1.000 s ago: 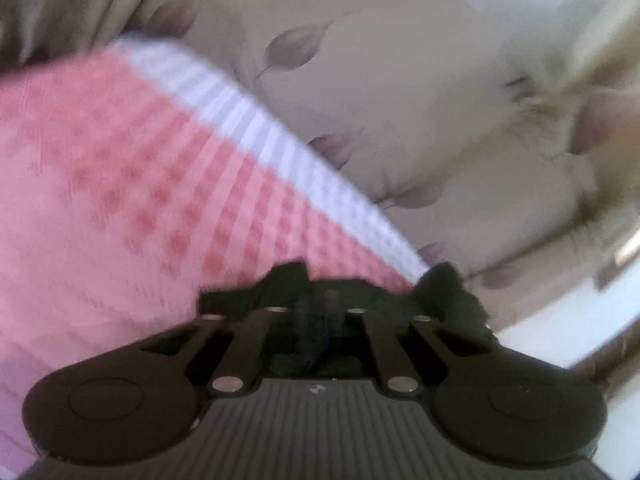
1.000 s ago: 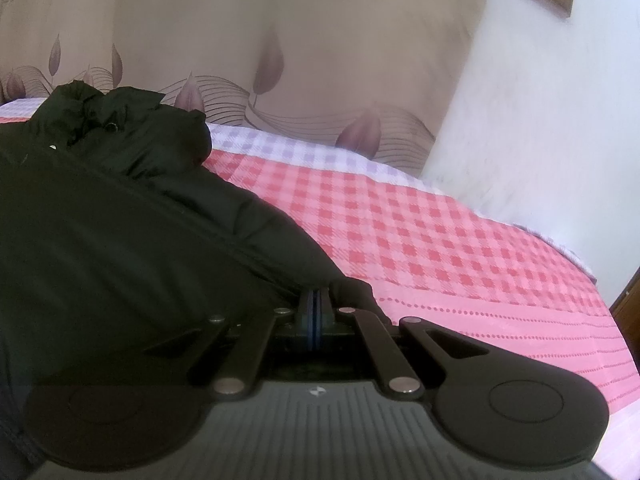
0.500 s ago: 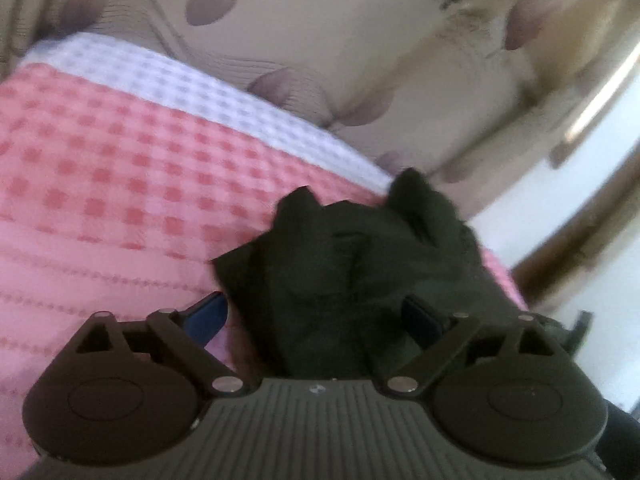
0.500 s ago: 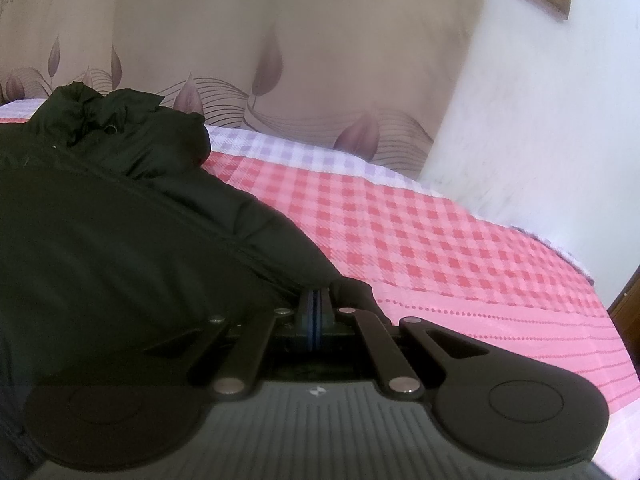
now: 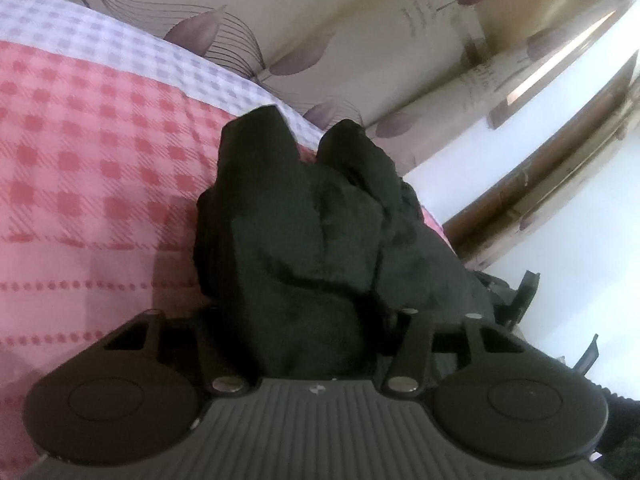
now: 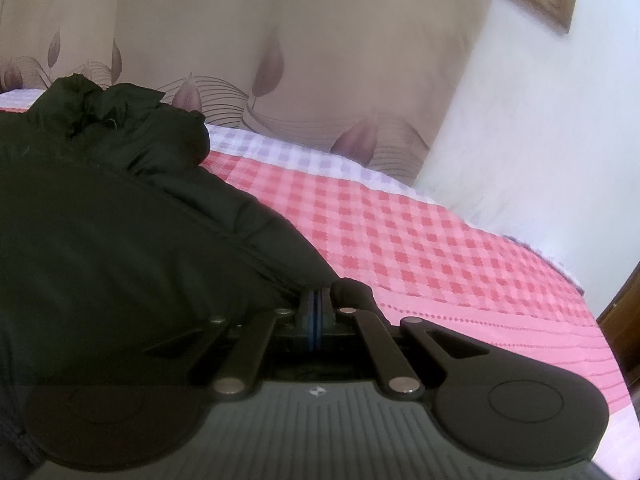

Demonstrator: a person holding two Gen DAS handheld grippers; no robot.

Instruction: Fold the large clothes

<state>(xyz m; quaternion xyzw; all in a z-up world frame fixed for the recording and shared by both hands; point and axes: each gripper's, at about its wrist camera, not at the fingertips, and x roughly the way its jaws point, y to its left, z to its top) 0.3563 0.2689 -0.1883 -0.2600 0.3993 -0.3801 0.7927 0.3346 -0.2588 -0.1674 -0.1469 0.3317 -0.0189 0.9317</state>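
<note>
Nearest in the left wrist view, the left gripper has a thick bunch of the black jacket sitting between its jaws, which are closing on it; the fingertips are hidden under the cloth, so whether the pads already press on it cannot be told. Beyond the gripper the bunched jacket runs forward in two rumpled peaks across the bed, which wears a pink-and-red checked cover. Further off stands the beige leaf-printed headboard.

In the right wrist view, the right gripper is clamped tight on a fold at the jacket's edge, blue pads together. The jacket spreads left and away from it, its crumpled end rising near the headboard. To the right lies bare bed, then a white wall.
</note>
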